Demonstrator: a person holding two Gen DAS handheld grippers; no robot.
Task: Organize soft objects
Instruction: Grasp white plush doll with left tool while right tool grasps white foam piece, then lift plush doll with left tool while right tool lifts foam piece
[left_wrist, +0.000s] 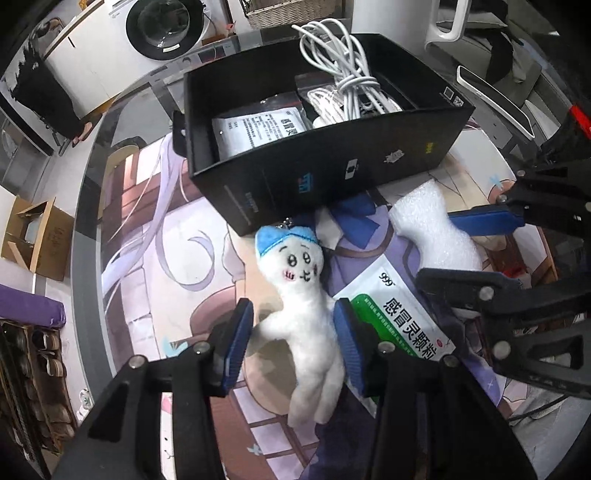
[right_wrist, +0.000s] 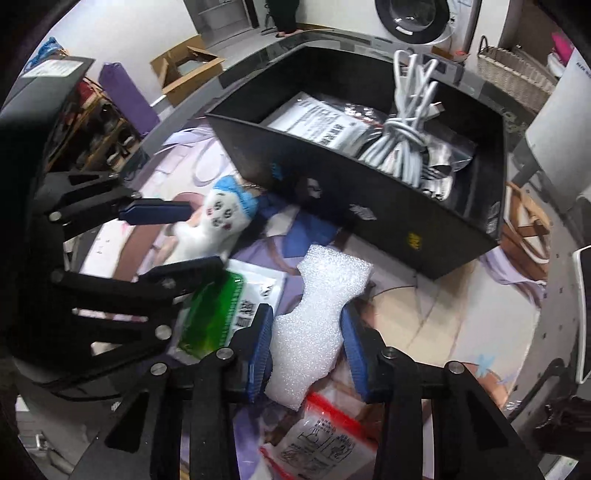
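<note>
I'm seeing the black box (left_wrist: 332, 162) holding a white cable bundle (left_wrist: 347, 85) and paper packets (left_wrist: 258, 133). Left gripper (left_wrist: 293, 345) is straddling the plush doll (left_wrist: 306, 306), jaws parted, on the mat's (left_wrist: 166, 258) middle. Right gripper (right_wrist: 306, 354) is bracketing the foam piece (right_wrist: 317, 317), not clenched. Only the right wrist view is showing a red-edged bag (right_wrist: 314, 439).

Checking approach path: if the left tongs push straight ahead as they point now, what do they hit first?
The white plush doll with the blue cap: its body already lies between the open left tongs, so its head comes first. Beyond it stands the black cardboard box; depth is uncertain through the fisheye.
</note>
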